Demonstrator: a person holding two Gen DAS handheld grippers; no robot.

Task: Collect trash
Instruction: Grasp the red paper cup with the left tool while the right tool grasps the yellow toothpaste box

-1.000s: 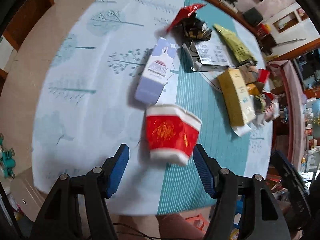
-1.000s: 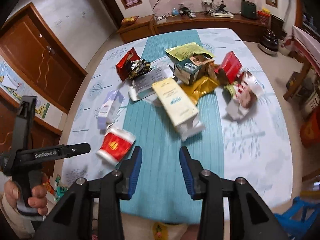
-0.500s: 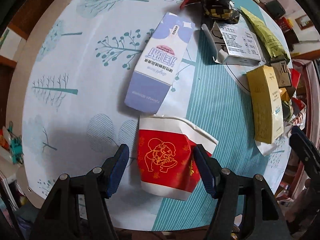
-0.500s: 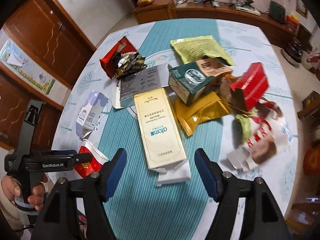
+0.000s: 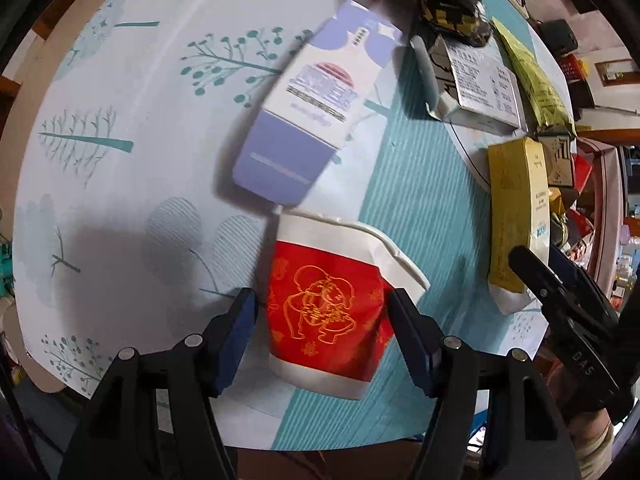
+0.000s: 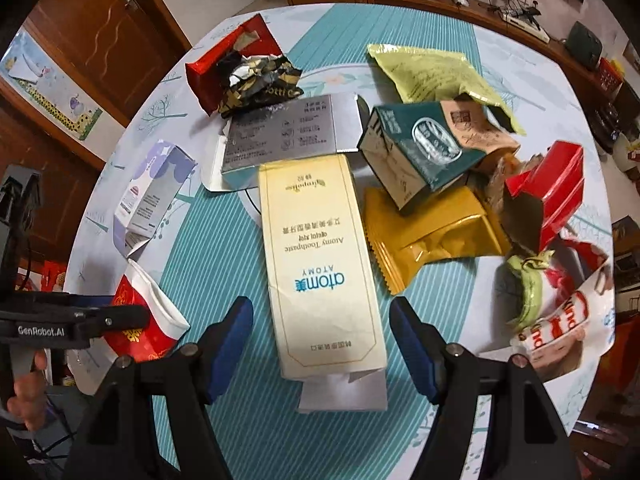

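Jaws of the left hand-held gripper (image 5: pixel 322 314) stand apart on either side of a crushed red and white paper cup (image 5: pixel 332 304) lying on the worktop (image 5: pixel 120 208); the right pad looks to touch its side, while the left stands just clear. The right hand-held gripper (image 6: pixel 322 336) has just been opening and is spread wide over the near end of a yellow toothpaste box (image 6: pixel 320 264), pads clear of it. That box reads "atomy" and "Atomy Toothpaste". Only the right view shows "GenRobot.AI" on the left tool, plus a green box (image 6: pixel 416 156), a gold pouch (image 6: pixel 432 232) and a red carton (image 6: pixel 556 192) farther off.
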